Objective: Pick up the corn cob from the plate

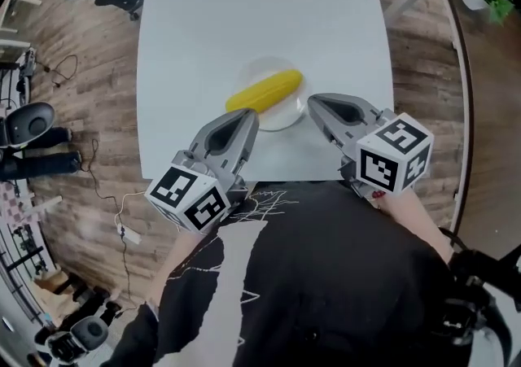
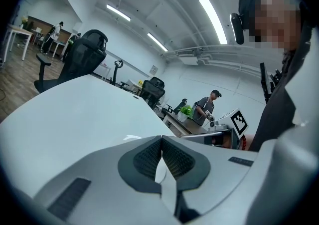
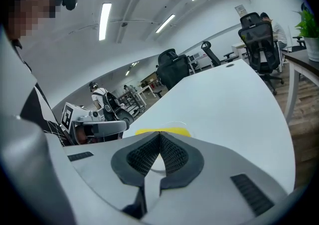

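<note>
Corn cob (image 1: pixel 264 90) lies across the plate (image 1: pixel 286 119). Left gripper (image 1: pixel 247 117) and right gripper (image 1: pixel 312 102) sit just off the plate's near edge, both pinched together on nothing.

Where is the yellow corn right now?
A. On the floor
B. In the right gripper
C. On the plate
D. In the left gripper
C: the corn cob lies on the plate; the left gripper and right gripper are shut and empty.

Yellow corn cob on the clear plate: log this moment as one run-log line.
yellow corn cob: lying on clear round plate, not gripped | left gripper: shut, empty, near plate | right gripper: shut, empty, near plate
</note>
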The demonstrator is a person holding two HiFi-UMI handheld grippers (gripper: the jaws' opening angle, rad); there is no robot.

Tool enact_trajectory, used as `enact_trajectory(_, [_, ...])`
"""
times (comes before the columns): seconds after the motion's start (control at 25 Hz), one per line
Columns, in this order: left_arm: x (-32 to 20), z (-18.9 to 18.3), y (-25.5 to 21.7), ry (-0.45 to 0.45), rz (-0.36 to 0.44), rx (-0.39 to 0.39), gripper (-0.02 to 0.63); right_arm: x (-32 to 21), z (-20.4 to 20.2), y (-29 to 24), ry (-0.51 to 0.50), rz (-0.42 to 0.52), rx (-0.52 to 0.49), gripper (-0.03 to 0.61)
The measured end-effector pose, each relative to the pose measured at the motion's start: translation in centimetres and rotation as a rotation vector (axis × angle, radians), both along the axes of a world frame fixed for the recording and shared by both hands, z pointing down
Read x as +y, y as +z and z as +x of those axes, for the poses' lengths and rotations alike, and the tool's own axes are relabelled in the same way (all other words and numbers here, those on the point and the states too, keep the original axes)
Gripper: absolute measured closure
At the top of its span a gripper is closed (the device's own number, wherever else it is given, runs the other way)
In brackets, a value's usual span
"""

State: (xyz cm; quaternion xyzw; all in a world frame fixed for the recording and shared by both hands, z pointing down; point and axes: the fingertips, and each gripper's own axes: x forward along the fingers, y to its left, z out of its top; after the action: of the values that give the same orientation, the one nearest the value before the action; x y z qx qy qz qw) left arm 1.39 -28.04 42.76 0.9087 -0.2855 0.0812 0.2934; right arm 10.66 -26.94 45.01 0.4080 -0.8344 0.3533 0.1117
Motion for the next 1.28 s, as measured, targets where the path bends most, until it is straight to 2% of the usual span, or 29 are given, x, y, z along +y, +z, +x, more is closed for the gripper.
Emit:
enact_trajectory(0.32, [-0.3, 0.7, -1.3, -0.114, 0.024, -0.034, 0.599, -1.2, 0.3, -1.9, -0.128, 0.033, -0.024, 0.563])
enact_trajectory(0.48, [-0.4, 0.2, -0.6, -0.138, 0.040, -0.097, 0.598, -1.7, 0.5, -1.7, -0.156, 0.038, -0.035, 0.563])
enact_trajectory(0.64, [-0.5, 0.2, 0.3, -0.104, 0.089, -0.226, 0.598, -1.6, 0.9, -1.6, -0.177, 0.034, -0.047, 0.563])
enact_trajectory(0.8, [-0.8, 1.0, 0.9, -0.026, 0.127, -0.345, 0.589, -1.4, 1.4, -1.3, -0.189, 0.028, -0.059, 0.563])
enact_trajectory(0.96, [-0.8, 1.8, 2.0, 0.052, 0.155, -0.485, 0.440, -1.3, 1.6, -0.9, -0.190, 0.021, -0.071, 0.563])
enact_trajectory(1.12, [-1.0, 2.2, 3.3, 0.094, 0.183, -0.624, 0.437, -1.3, 2.3, -0.5, -0.187, 0.016, -0.077, 0.563])
enact_trajectory(1.28, [-1.4, 1.8, 5.1, 0.178, 0.232, -0.820, 0.412, -1.4, 2.6, -0.2, -0.175, 0.008, -0.084, 0.563])
